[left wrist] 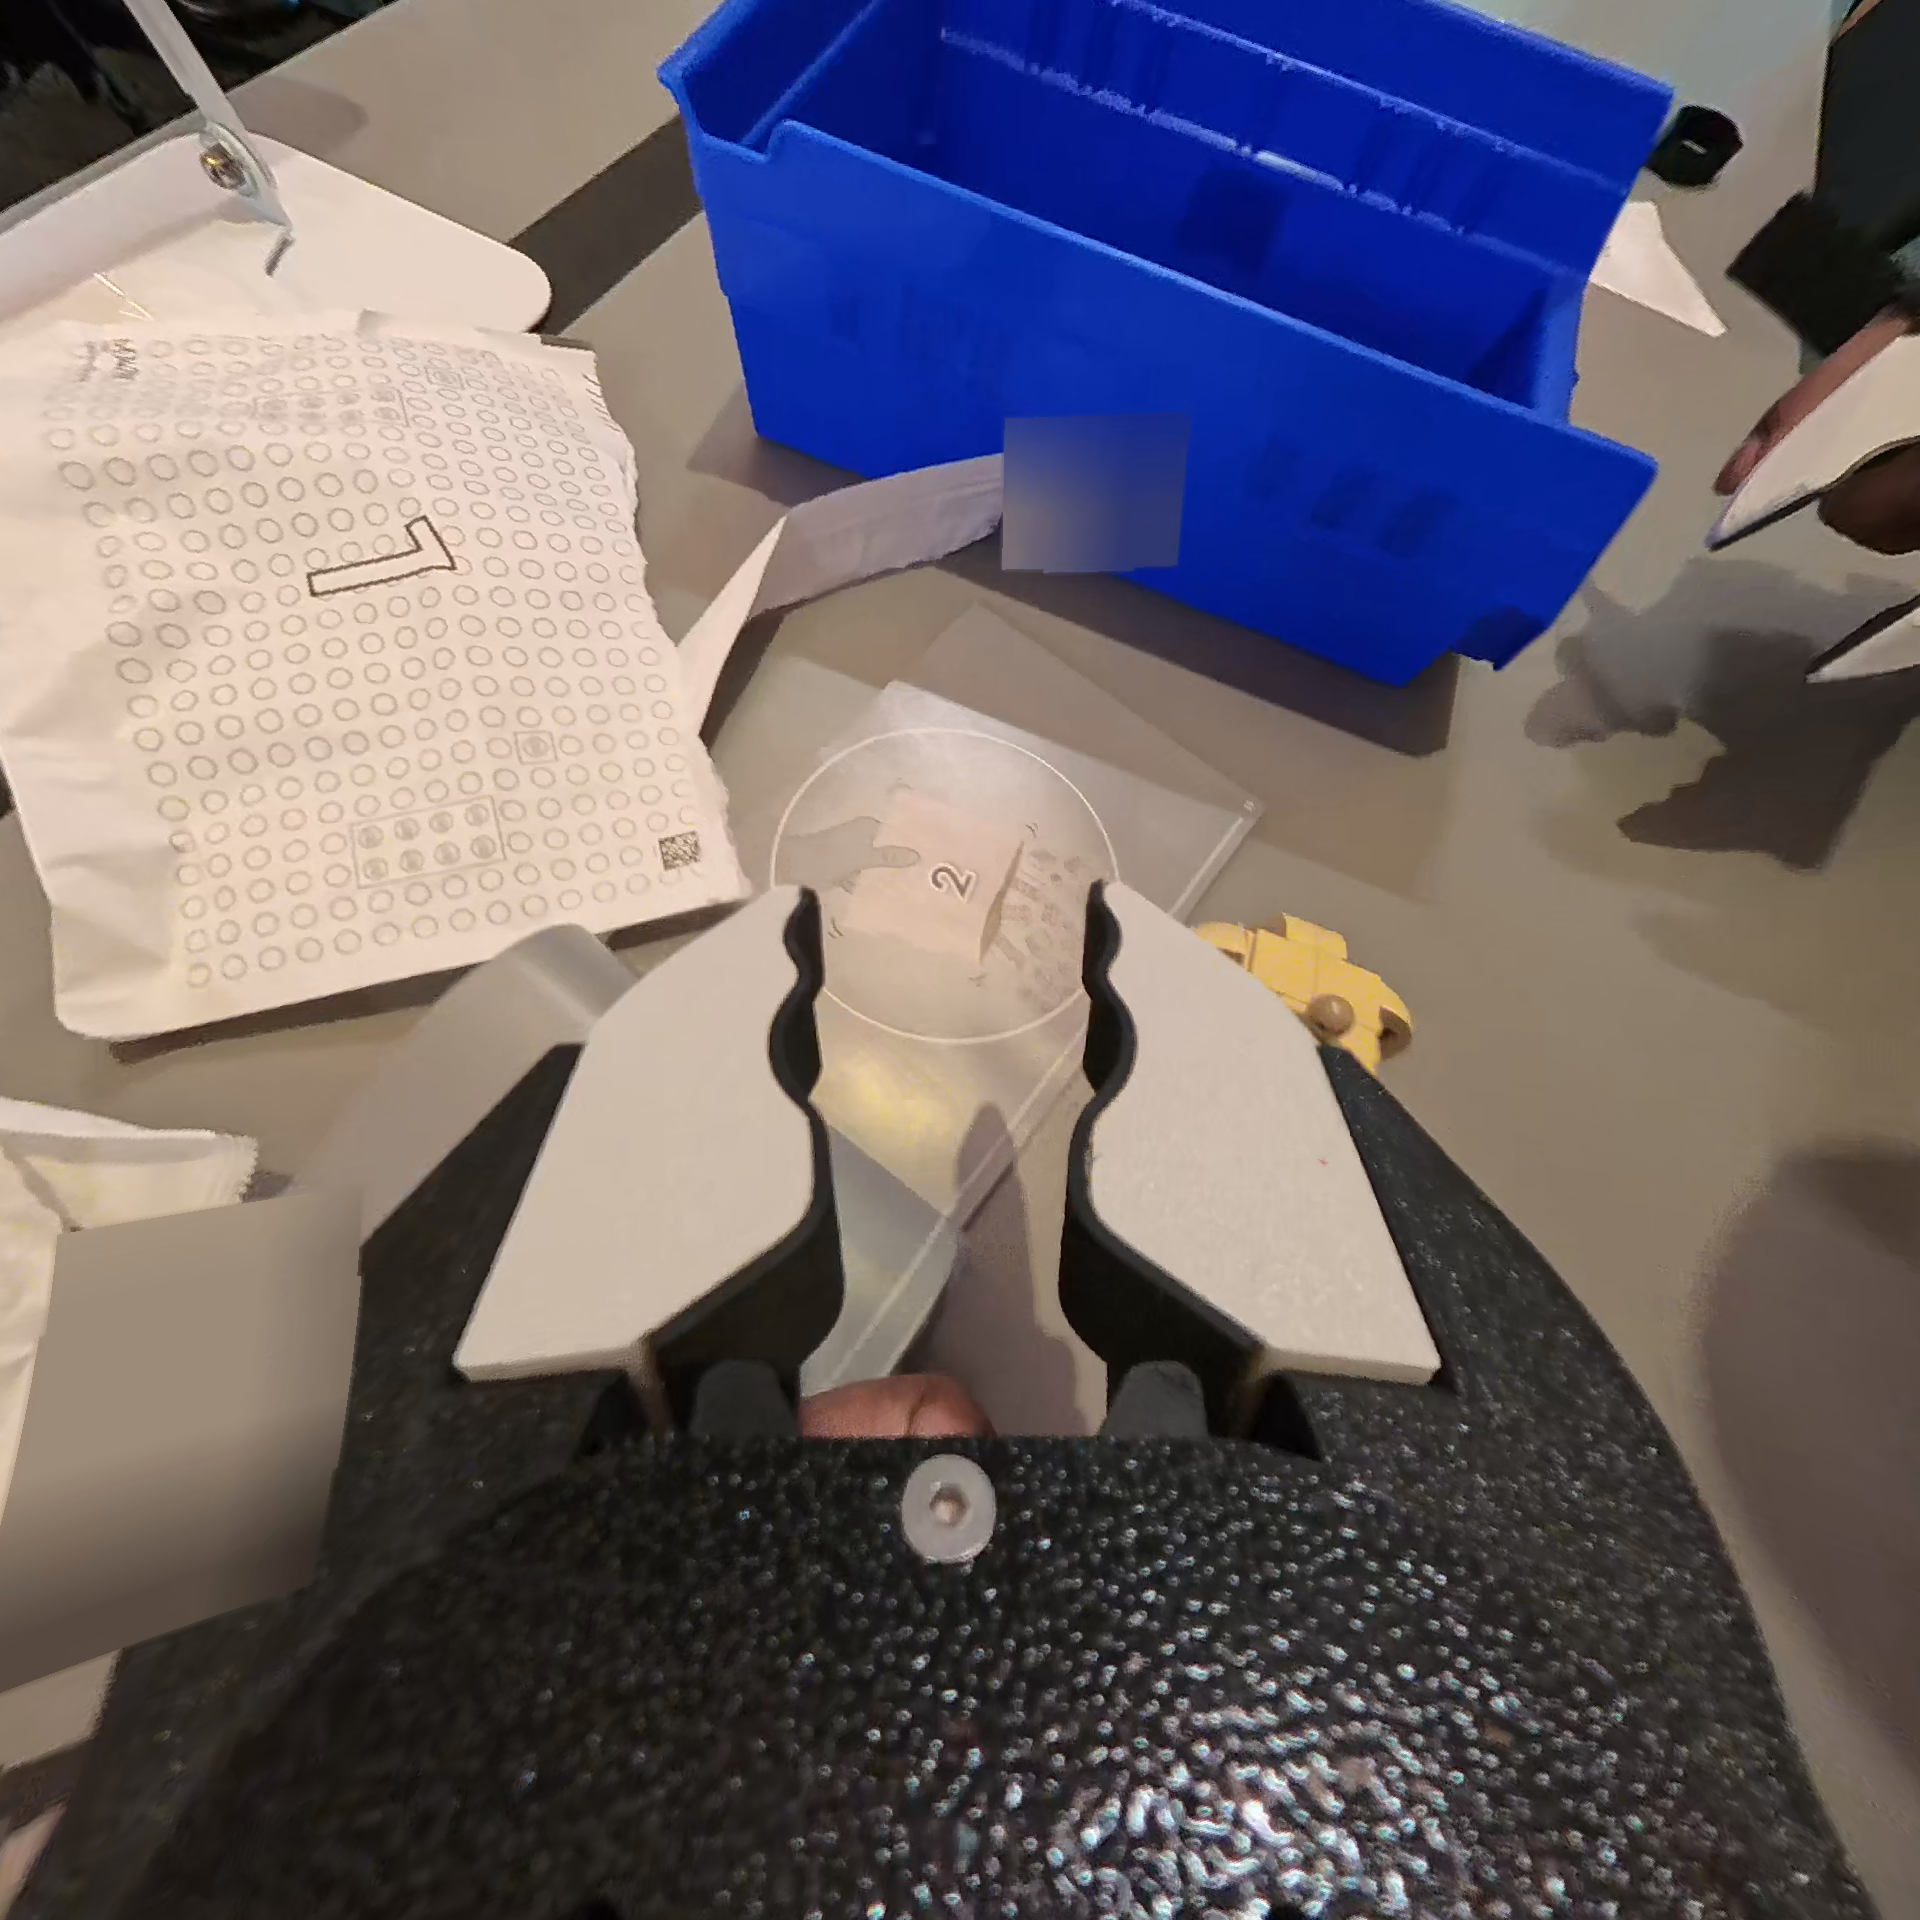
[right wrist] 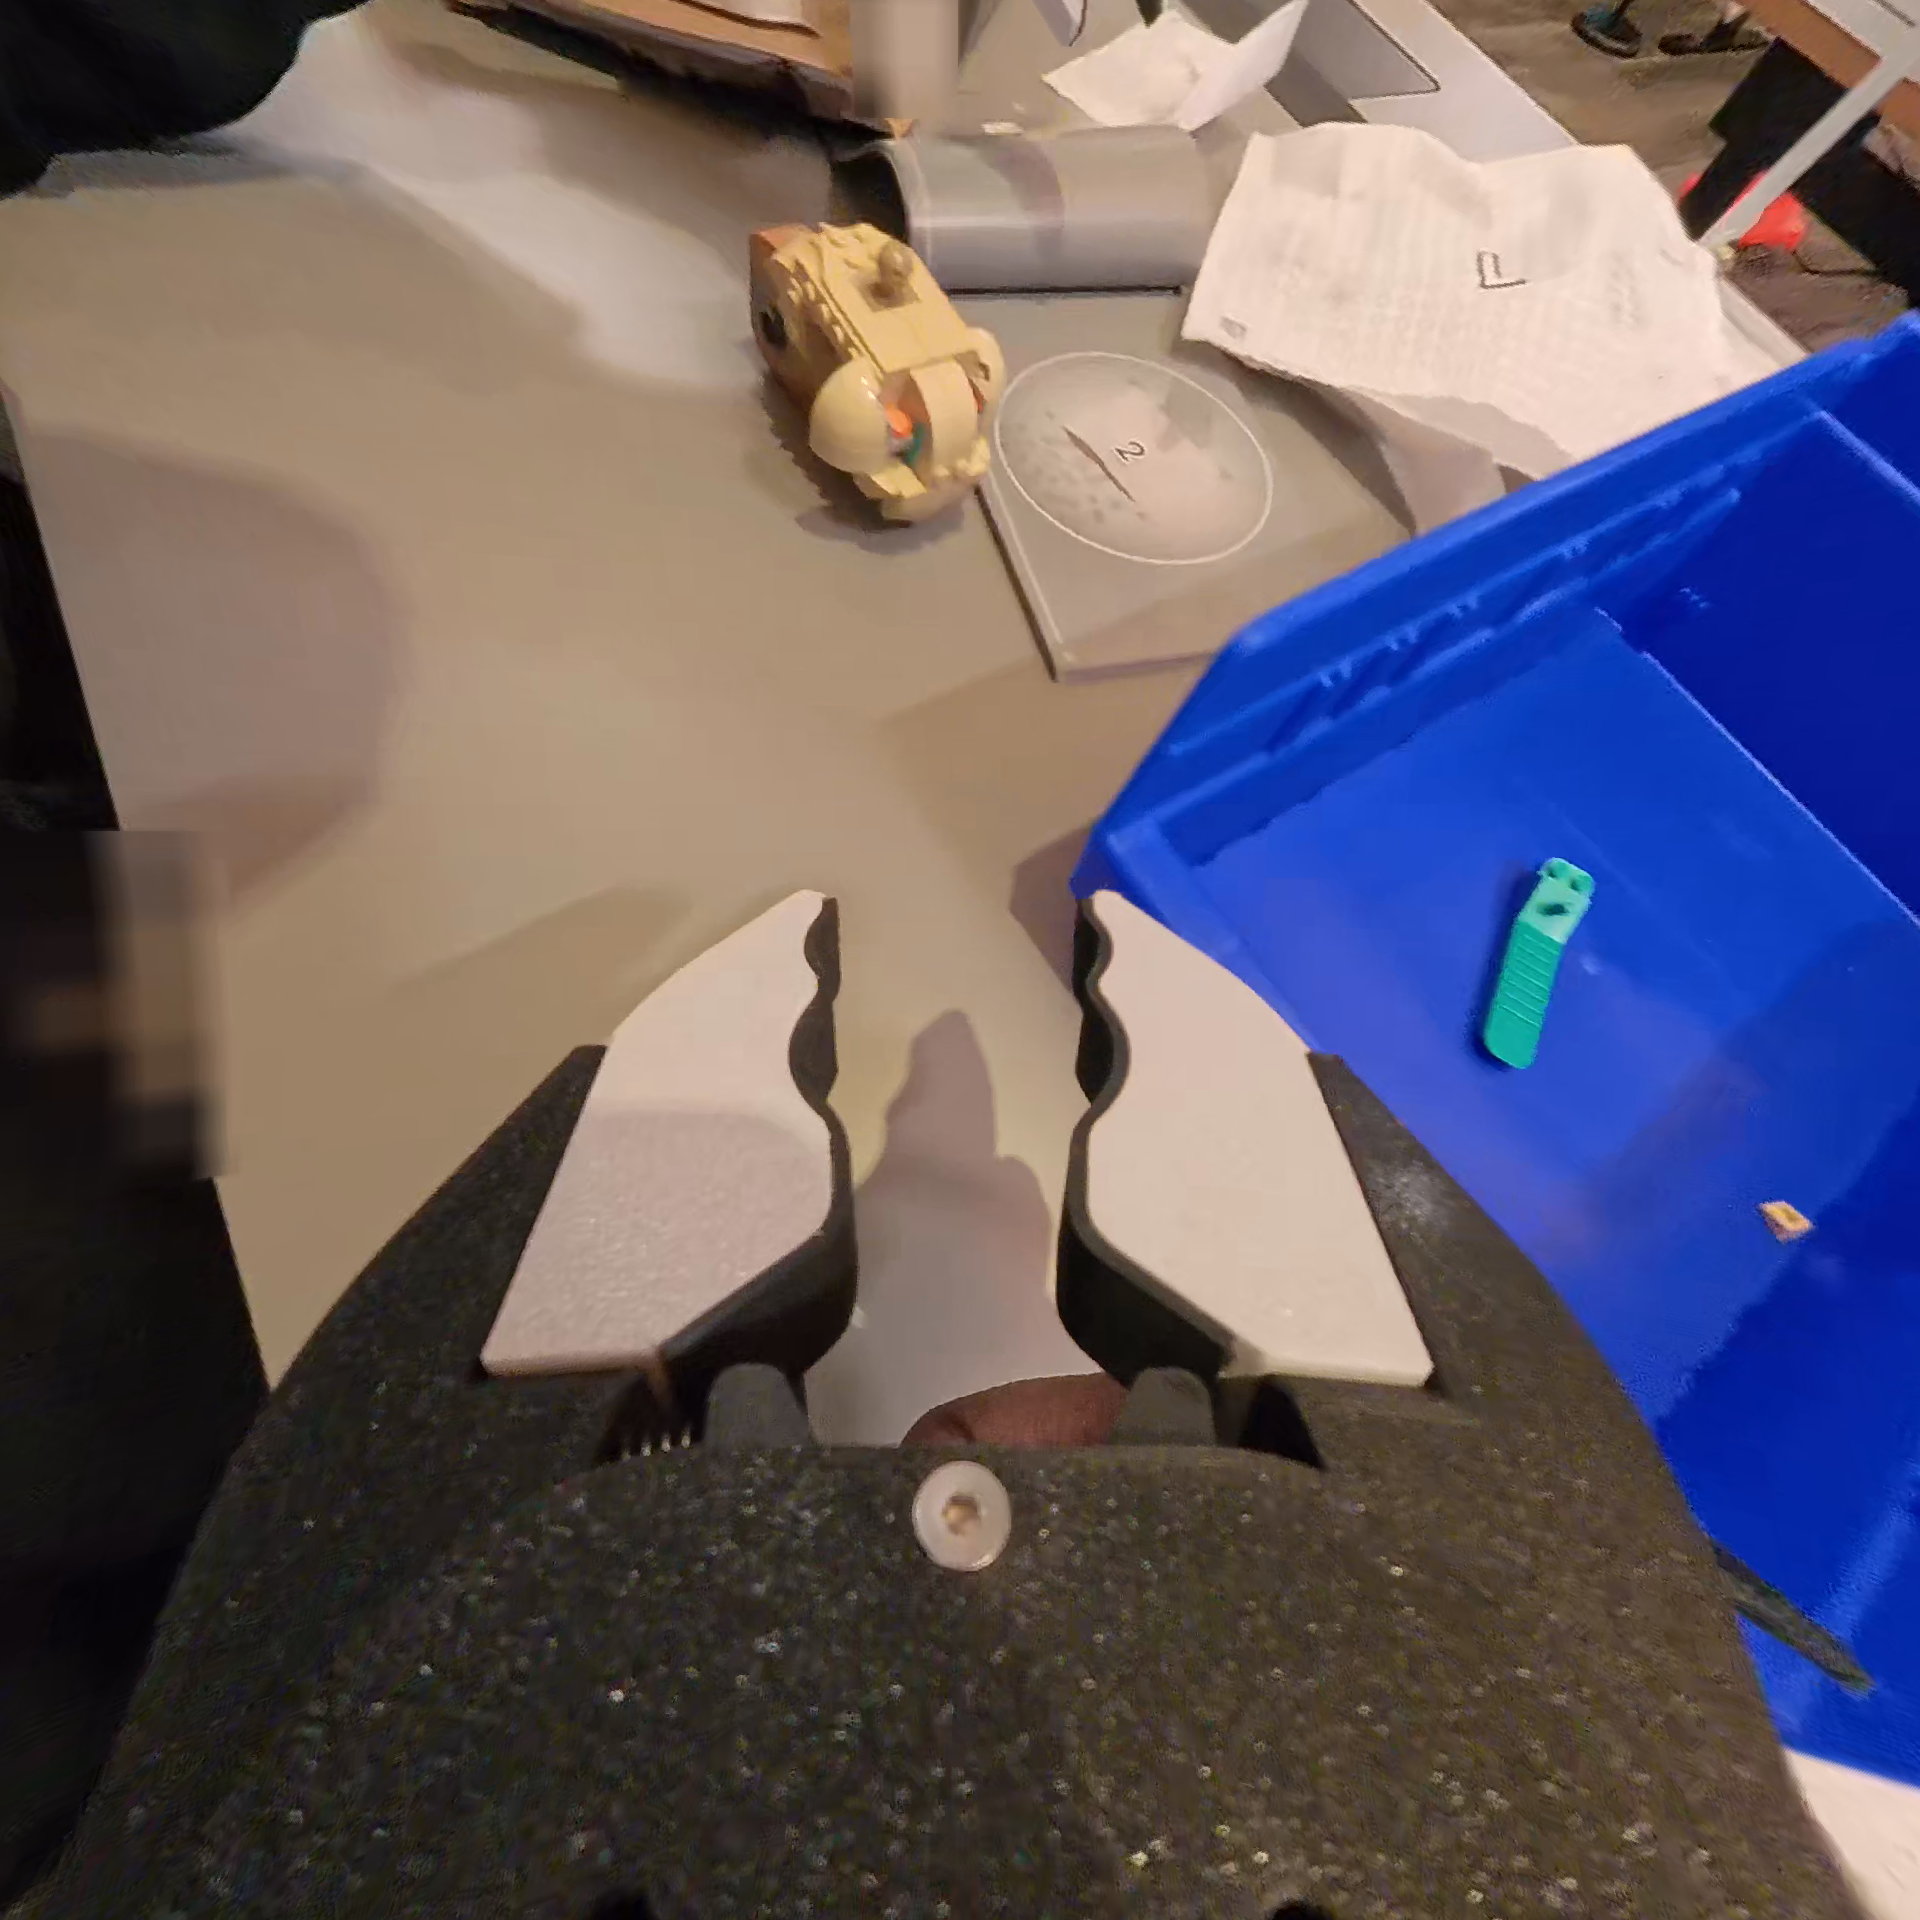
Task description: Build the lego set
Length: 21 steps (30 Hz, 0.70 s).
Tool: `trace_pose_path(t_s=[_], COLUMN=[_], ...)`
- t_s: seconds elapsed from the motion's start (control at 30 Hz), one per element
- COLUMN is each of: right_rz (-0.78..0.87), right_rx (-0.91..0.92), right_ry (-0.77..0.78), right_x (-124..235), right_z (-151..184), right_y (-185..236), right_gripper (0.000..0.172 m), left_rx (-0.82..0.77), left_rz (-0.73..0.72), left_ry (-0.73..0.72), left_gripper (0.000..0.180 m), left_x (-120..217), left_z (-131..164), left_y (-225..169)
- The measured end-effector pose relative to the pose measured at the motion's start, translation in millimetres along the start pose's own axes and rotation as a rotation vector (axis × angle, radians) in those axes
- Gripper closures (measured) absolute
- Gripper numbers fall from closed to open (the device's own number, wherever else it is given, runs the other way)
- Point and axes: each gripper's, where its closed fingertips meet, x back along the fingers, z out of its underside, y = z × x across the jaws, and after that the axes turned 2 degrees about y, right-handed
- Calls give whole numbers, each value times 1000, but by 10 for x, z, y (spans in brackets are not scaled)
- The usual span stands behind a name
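Left wrist view: our left gripper [left wrist: 951,914] hovered wide, unloaded, above the clear acrylic plate [left wrist: 1174,831]; our right gripper [right wrist: 956,925] stood wide, bare, beside the blue plastic bin [right wrist: 1403,935].

Black pebbled gripper [left wrist: 951,904] bodies — grey fingers (wavy black pads)

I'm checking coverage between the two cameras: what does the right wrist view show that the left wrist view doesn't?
Only the right wrist view: a green brick separator lying inside the blue bin, and the open, empty right gripper over bare table.
Only the left: the open left gripper above the clear plate.
Both: bin, plate, tan brick model, white printed bag.
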Motion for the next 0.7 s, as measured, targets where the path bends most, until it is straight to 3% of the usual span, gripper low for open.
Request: trace_pose_path(t_s=[0.27, 0.5, 0.7], right_rz=[-7, 11, 30], right_rx=[-41, -134, -175], right_ry=[2, 14, -12], right_x=[-292, -516, -541], right_z=[-71, 69, 82], right_y=[246, 249, 196], right_gripper=[128, 128, 127], left_rx=[-27, -33, -57], left_rz=[45, 96, 85], left_ry=[-72, -119, -133], left_gripper=[133, 133, 132], left_x=[120, 125, 163], left_z=[231, 428, 421], left_y=[-293, -437, -449])
